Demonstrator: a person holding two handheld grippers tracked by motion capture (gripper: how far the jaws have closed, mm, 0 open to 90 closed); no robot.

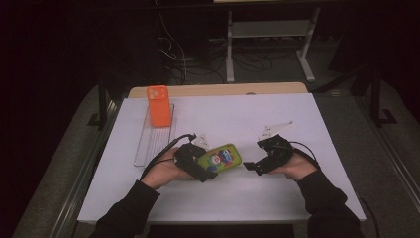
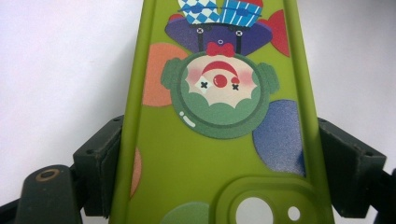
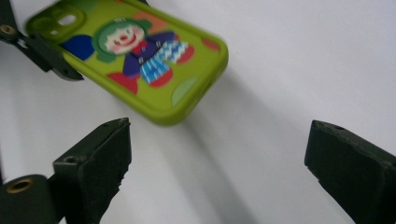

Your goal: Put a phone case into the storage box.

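One green phone case (image 1: pixel 221 158) clamped in left gripper (image 1: pixel 198 166) jaws, right gripper (image 1: pixel 253 167) jaws wide; one orange case (image 1: pixel 159 106) on one rack (image 1: pixel 148 148).

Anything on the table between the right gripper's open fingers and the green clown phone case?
Nothing: in the right gripper view, just bare white table lies between the right gripper and the green phone case, which the left gripper grips.

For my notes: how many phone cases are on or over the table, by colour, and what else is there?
Green phone case, clown print, held in the left gripper: 1
Orange phone case, on the rack: 1
Clear rack: 1
Total: 3
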